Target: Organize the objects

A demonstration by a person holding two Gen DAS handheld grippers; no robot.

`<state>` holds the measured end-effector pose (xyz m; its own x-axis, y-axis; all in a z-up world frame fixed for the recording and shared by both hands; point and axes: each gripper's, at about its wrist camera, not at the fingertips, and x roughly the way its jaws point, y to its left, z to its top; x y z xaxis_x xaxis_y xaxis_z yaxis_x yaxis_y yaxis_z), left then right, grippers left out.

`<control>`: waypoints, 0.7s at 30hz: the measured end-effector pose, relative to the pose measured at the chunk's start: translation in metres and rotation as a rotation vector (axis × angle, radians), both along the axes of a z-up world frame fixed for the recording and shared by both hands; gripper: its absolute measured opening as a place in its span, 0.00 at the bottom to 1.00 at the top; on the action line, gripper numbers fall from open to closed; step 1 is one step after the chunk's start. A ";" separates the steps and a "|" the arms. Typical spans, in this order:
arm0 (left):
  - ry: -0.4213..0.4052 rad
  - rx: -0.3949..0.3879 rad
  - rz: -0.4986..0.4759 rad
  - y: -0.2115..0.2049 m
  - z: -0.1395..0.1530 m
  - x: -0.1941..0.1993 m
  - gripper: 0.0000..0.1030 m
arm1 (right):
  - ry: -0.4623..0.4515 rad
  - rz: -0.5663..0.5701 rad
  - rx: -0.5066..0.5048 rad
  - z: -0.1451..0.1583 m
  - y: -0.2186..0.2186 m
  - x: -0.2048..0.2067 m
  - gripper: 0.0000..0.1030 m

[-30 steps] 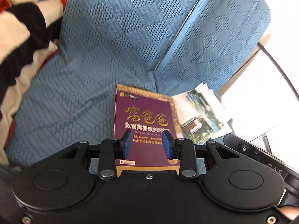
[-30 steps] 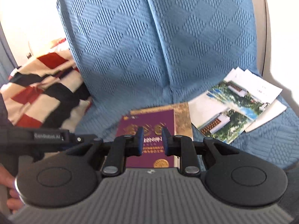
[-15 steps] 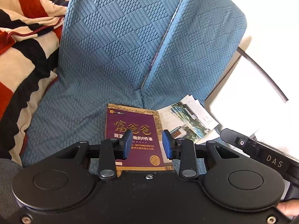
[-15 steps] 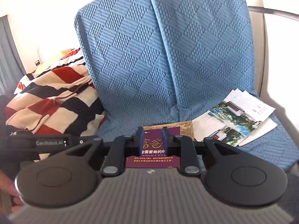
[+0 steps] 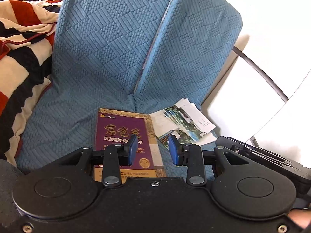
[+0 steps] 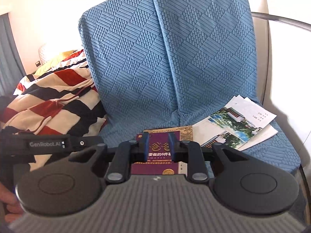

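L hand-held gripper (image 5: 153, 150): jaws at a narrow gap, nothing btwn pads. R hand-held gripper (image 6: 158, 146): narrower gap, also empty. Both hang above the purple book (image 5: 124, 136), which lies flat on the blue seat cushion (image 5: 64, 120) just ahead & below. Loose leaflets (image 6: 237, 124) sit to the R of the book, touching or tucked under its edge; can't tell which. Risks: gaps look too narrow for the book's width, so only an edge pinch works, & the soft cushion lets that edge sink; dragging the book likely scatters the leaflets. Striped blanket (image 6: 54, 104) far L.

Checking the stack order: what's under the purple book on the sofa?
The purple book lies flat on the blue sofa seat. Its right edge borders the papers; any overlap is unclear. Whatever is directly beneath is covered.
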<state>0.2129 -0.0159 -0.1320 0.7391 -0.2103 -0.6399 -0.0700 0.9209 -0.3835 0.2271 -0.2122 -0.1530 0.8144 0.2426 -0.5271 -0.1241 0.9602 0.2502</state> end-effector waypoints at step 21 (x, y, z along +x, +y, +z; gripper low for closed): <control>0.014 0.025 -0.065 -0.054 0.000 0.022 0.33 | 0.010 -0.100 0.000 -0.003 -0.053 -0.014 0.24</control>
<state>0.2349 -0.0699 -0.1319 0.7157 -0.2410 -0.6556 -0.0150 0.9331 -0.3593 0.2134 -0.2648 -0.1559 0.8291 0.1603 -0.5356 -0.0249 0.9677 0.2510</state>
